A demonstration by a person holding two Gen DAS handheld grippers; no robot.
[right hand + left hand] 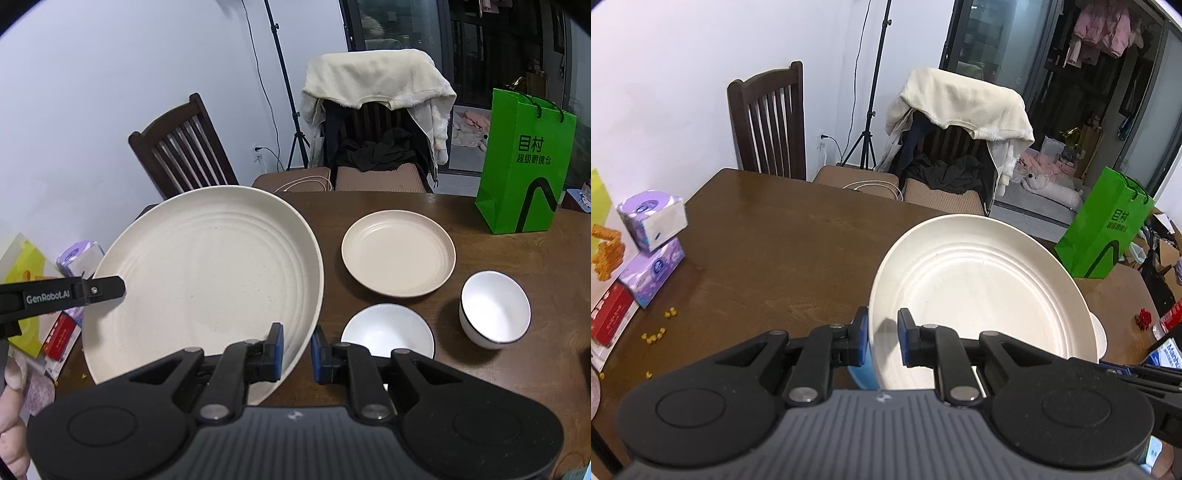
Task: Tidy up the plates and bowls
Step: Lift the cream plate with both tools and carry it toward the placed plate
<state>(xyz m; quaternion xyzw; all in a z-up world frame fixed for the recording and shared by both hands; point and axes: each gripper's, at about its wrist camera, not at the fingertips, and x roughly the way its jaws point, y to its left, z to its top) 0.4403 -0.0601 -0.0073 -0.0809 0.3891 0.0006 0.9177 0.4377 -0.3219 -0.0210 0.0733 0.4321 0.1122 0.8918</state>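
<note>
Holding the big cream plate (203, 273) up off the bench (498, 369) with both claws, tilted a bit. My left claw (882, 338) is clenched on its left rim, my right claw (297, 354) is clamped on the right rim, so it's pinched from 2 sides. Further right, sitting on the bench: a smaller cream plate (398, 253), a small white dish (387, 330) just in front of it, then a white bowl (495, 308). Green shopping bag (524, 162) stands at the far right corner.
</note>
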